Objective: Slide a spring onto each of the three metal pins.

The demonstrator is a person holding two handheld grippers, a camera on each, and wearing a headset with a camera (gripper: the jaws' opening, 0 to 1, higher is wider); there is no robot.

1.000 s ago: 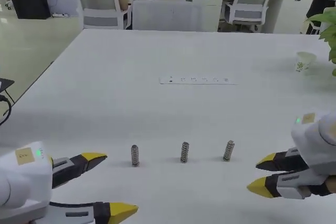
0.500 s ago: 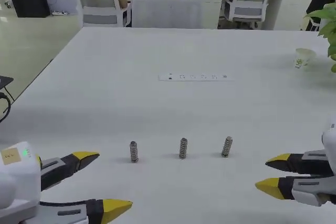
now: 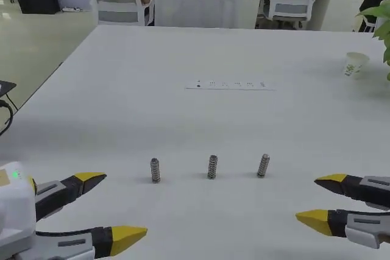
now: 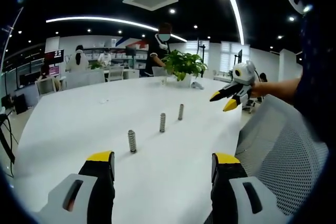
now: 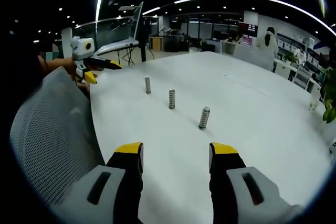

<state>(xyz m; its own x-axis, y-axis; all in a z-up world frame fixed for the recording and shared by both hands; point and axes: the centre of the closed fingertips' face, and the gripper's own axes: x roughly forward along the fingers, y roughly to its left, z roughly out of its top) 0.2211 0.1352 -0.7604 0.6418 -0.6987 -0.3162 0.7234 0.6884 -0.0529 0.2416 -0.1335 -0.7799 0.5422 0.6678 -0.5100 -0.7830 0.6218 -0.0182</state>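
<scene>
While your left hand-held gripper (image 3: 119, 206) and right hand-held gripper (image 3: 314, 198) gape wide, three upright grey metal coil springs (image 3: 212, 167) line the white counter (image 3: 183, 59).

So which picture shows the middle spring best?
The head view: the middle spring stands upright on the white table, seen straight on and undistorted. The left gripper view and the right gripper view show it as well, but in a slanting row and warped by the fisheye.

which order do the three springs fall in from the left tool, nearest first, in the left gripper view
1. Left-end spring, closest to the left tool
2. Middle spring, centre of the row
3. Right-end spring, far end
</scene>
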